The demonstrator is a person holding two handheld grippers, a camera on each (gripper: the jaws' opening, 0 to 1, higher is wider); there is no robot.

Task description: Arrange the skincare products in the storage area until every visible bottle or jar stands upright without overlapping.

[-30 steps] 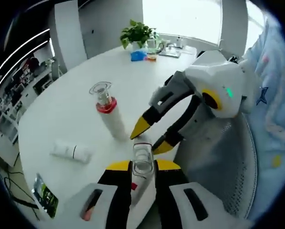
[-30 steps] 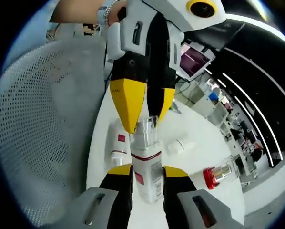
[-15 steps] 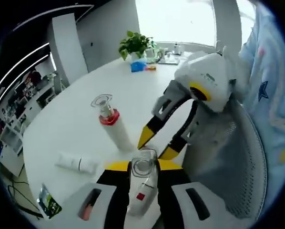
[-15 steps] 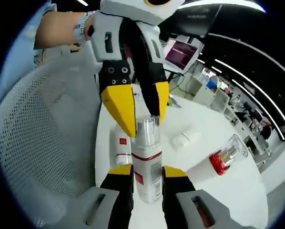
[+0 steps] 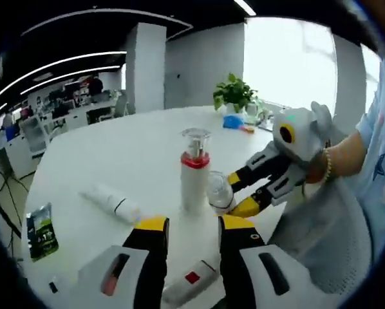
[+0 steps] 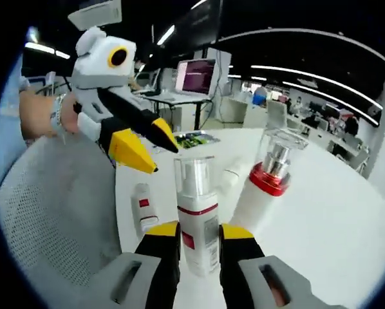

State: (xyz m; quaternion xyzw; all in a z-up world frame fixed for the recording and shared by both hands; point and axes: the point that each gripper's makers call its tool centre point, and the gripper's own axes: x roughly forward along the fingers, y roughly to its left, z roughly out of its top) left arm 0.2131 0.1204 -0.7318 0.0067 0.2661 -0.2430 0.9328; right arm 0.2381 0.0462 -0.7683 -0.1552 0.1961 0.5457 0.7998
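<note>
The skincare products sit on a round white table. In the right gripper view, a white pump bottle with a clear cap and a red band stands upright between the yellow-tipped jaws of the right gripper, which press against its sides near the base. Just beside it on the right rises a taller white bottle with a red collar and a clear cap, leaning a little in this view. To the left a small white tube with a red label lies flat on the table, and another white tube lies farther back, partly hidden behind the pump bottle. The left gripper hangs above from the upper left, held by a hand, its jaws spread apart and holding nothing.

In the left gripper view, the left gripper has its jaws parted with only bare table between them. Ahead, the red-collared bottle stands upright, and the pump bottle stands just beside it, pinched by the right gripper that comes in from the right. A white tube lies on its side to the left, well apart from the bottles. The red-labelled tube lies flat below the jaws. A dark packet rests near the table's left edge, and a potted plant stands at the far side
</note>
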